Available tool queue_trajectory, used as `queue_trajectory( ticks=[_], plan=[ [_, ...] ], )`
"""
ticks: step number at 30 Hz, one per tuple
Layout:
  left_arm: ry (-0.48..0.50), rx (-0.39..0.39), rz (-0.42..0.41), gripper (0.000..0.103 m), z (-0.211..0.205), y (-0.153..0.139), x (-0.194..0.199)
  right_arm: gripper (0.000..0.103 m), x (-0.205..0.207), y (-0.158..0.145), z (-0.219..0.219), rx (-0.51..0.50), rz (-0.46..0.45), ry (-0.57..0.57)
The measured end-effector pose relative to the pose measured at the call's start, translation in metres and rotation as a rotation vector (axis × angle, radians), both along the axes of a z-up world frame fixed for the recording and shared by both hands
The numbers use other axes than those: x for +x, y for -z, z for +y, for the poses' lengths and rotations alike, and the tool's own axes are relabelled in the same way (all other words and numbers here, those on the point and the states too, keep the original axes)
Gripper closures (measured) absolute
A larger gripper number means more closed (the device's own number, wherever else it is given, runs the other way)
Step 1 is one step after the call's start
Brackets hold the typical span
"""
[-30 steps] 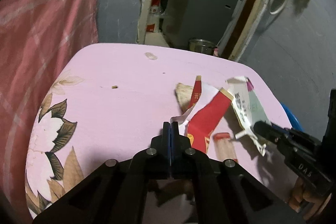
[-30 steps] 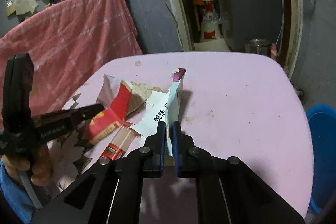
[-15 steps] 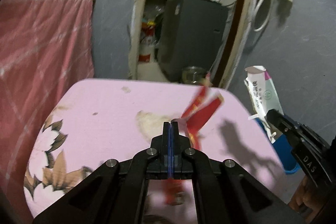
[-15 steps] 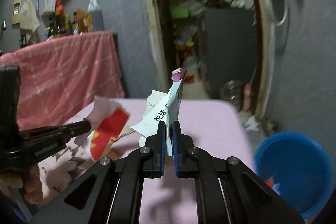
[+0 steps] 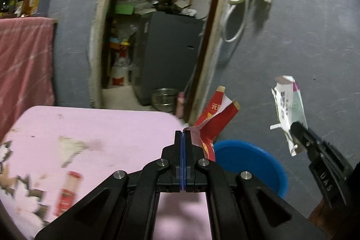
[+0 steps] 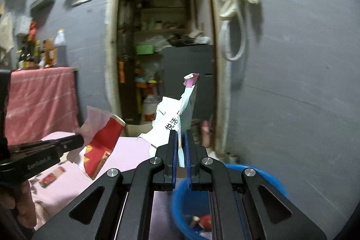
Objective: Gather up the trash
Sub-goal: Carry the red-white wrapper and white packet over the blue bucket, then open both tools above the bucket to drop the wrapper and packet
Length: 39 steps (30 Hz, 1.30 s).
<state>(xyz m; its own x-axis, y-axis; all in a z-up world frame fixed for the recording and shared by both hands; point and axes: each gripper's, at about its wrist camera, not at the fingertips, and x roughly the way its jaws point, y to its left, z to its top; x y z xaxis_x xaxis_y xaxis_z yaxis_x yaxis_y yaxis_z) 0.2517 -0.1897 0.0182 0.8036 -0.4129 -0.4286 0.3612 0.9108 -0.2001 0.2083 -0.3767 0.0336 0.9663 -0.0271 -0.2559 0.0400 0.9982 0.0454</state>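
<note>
So both claws are up off the pink desk (image 5: 94, 127) with trash pinched in them. The left claw (image 5: 183, 135) is clamped tight on a torn red-and-white wrapper (image 5: 216, 118), which sticks up and to the right of its tips, hanging over the desk's far corner near the rim of the blue bucket (image 5: 249, 156). The right claw (image 6: 181, 138) is squeezed onto a white and pale green torn carton (image 6: 186, 105) with a purple tip, held upright, and it sits right above the bucket, which already has a few scraps at the bottom. A small red packet (image 5: 67, 192) lies on the desk, blurry. There's a doorway (image 6: 166, 37) to a cluttered storeroom straight ahead and a pink cloth (image 6: 40, 100) on the left.
</note>
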Motion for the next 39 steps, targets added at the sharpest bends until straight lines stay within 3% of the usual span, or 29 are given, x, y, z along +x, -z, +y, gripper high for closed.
queue_trajectory(
  ticks=[5,13,20,26,30,34,35,37,39],
  plan=[
    [0.049,0.005,-0.018,0.103,-0.051,0.004,-0.001,0.098,-0.011,0.007,-0.04,0.016,0.019,0.075],
    [0.123,0.035,0.072,0.103,-0.109,0.024,0.022,0.097,-0.009,0.025,-0.087,0.092,0.13,0.145],
    [0.173,0.042,0.215,0.103,-0.123,0.046,0.046,0.095,0.001,0.041,-0.097,0.118,0.22,0.153],
    [0.174,0.055,0.25,0.101,-0.125,0.058,0.051,0.092,0.007,0.052,-0.099,0.138,0.274,0.154],
    [0.16,0.027,0.249,0.083,-0.116,0.056,0.051,0.076,0.007,0.049,-0.099,0.142,0.265,0.156],
    [0.143,-0.002,0.238,0.07,-0.109,0.046,0.047,0.074,0.004,0.043,-0.098,0.137,0.229,0.158],
    [0.136,-0.002,0.229,0.067,-0.107,0.042,0.044,0.069,0.004,0.042,-0.098,0.137,0.219,0.16],
    [0.12,-0.003,0.209,0.05,-0.102,0.035,0.041,0.056,0.001,0.038,-0.098,0.142,0.188,0.163],
    [0.098,-0.015,0.18,0.041,-0.093,0.028,0.038,0.048,-0.001,0.033,-0.098,0.148,0.154,0.165]
  ],
)
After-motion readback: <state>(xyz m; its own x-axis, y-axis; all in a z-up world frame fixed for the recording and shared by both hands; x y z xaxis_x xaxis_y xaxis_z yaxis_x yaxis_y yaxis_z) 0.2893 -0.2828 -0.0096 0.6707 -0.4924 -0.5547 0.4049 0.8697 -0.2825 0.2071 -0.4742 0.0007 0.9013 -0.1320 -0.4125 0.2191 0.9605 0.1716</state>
